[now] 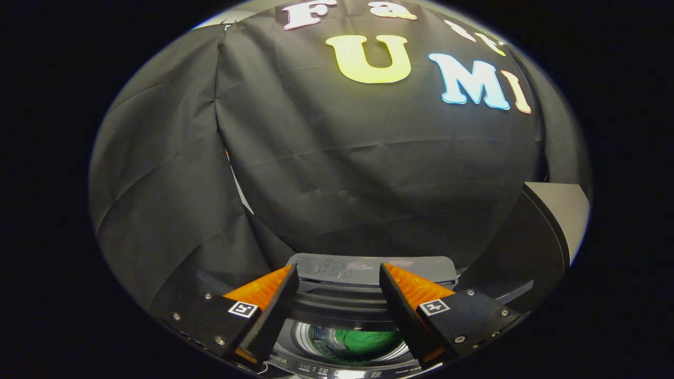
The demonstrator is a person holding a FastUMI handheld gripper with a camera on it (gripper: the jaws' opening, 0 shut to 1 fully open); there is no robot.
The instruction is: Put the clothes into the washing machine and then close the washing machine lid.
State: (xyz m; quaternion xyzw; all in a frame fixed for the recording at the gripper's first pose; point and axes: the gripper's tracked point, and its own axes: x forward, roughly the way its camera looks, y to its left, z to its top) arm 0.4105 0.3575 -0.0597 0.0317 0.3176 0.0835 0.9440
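— Where have the clothes got to?

— Down in the washing machine [347,295]. There's a green garment [363,341] bunched up in the shiny drum, and the lid [547,231] is standing up at the right, so the tub is open.

— And the gripper [338,273]?

— Its fingers are spread wide apart, nothing between them, touching nothing. It hangs above the machine's opening, with the drum and the green cloth showing in the gap below the fingers.
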